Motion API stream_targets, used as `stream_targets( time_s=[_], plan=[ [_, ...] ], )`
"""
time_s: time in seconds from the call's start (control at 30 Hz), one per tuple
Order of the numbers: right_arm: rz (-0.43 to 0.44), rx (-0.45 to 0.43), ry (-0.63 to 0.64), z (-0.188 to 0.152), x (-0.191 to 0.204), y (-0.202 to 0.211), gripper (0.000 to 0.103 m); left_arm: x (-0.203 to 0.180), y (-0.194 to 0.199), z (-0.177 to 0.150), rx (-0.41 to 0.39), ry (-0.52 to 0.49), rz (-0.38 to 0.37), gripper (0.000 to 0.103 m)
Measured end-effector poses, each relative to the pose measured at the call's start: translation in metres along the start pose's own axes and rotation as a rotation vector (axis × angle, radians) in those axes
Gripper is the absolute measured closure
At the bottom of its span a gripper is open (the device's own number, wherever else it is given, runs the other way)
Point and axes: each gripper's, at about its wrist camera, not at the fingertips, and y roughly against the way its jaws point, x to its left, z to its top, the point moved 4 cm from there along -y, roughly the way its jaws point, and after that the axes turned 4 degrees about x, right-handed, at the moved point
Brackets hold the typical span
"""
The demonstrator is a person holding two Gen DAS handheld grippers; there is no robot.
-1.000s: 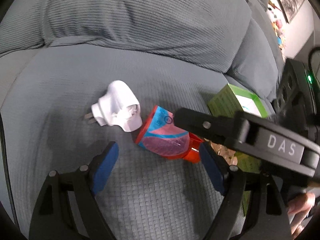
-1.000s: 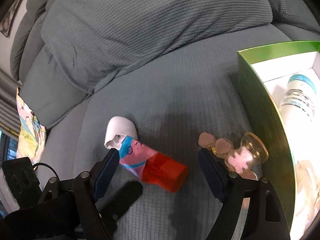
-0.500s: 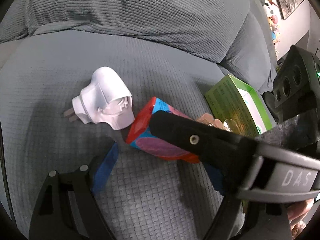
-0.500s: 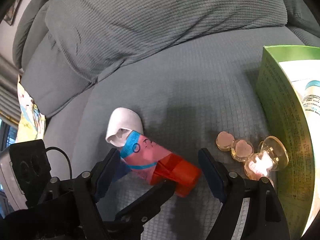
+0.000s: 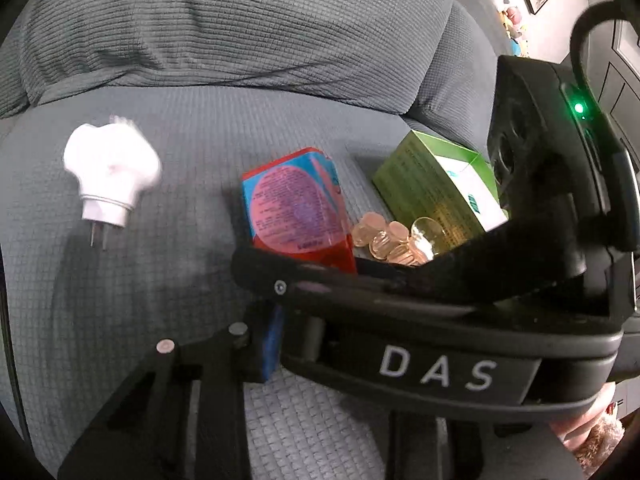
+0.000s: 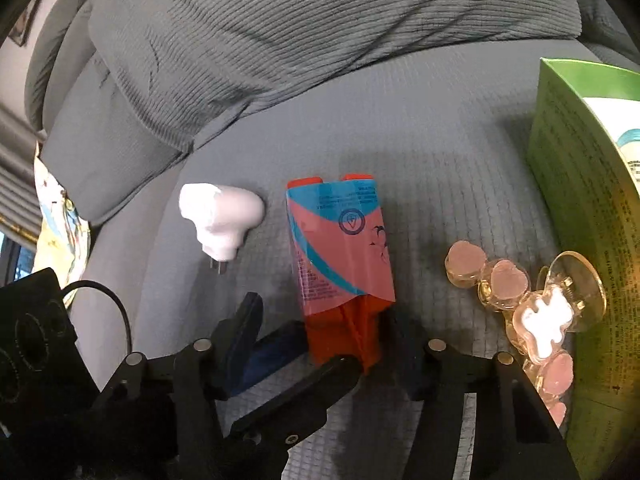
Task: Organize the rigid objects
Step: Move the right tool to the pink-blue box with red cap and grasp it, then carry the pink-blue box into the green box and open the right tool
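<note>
Both grippers closing on carton (image 6: 340,248): left gripper (image 5: 312,300) and right gripper (image 6: 328,340) clamp its red end; plug (image 6: 220,220) left of them.

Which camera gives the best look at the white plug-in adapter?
The left wrist view: the white adapter lies unobstructed on the couch cushion, its body and both prongs visible, though slightly blurred. The right wrist view shows it smaller, with the prongs barely visible.
</note>
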Motion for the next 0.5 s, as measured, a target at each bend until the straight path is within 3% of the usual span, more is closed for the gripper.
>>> stream_targets(
  time_s=[0.27,0.5],
  plan=[
    [0.007,-0.031,-0.001,-0.003,0.000,0.006,0.047,-0.010,0.007,0.003,-0.032,-0.041,0.030,0.077],
    [0.005,-0.150,0.025,-0.007,0.009,0.048,0.047,-0.042,0.030,0.007,-0.120,-0.129,0.011,0.077]
  ],
)
